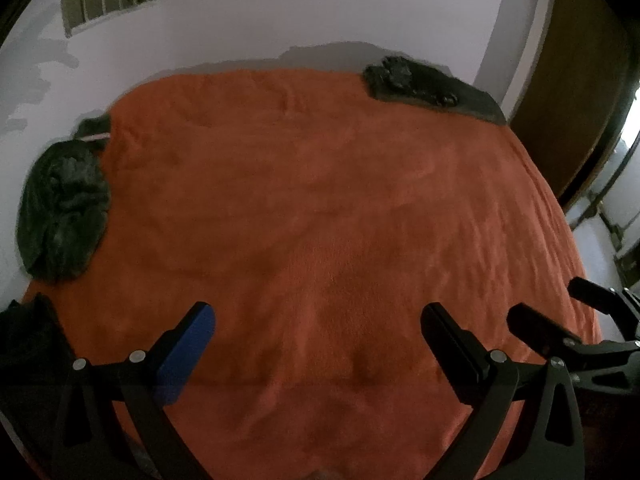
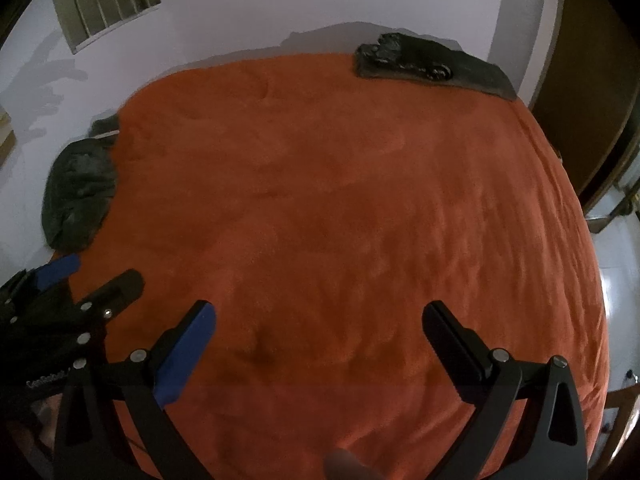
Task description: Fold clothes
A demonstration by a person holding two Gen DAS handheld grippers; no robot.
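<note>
— Both grippers, left [image 1: 316,340] and right [image 2: 318,338], hang spread wide, holding nothing, over the orange bed [image 1: 320,220].
— Clothes?
— Crumpled dark heap [image 1: 64,208] at the bed's left edge; flatter dark garment [image 1: 432,88] at the far-right corner.

Bed [image 1: 320,220] covered by orange fuzzy blanket [image 2: 340,200], surface slightly wrinkled, wide middle part bare. At left edge, dark crumpled garment [image 1: 64,208] in loose heap, partly hanging over side. Just behind it, smaller dark piece [image 1: 94,126] at same edge, kind unclear. At far right corner, flat dark folded cloth [image 1: 476,102] with darker bunched item [image 1: 408,80] lying on top of it.
</note>
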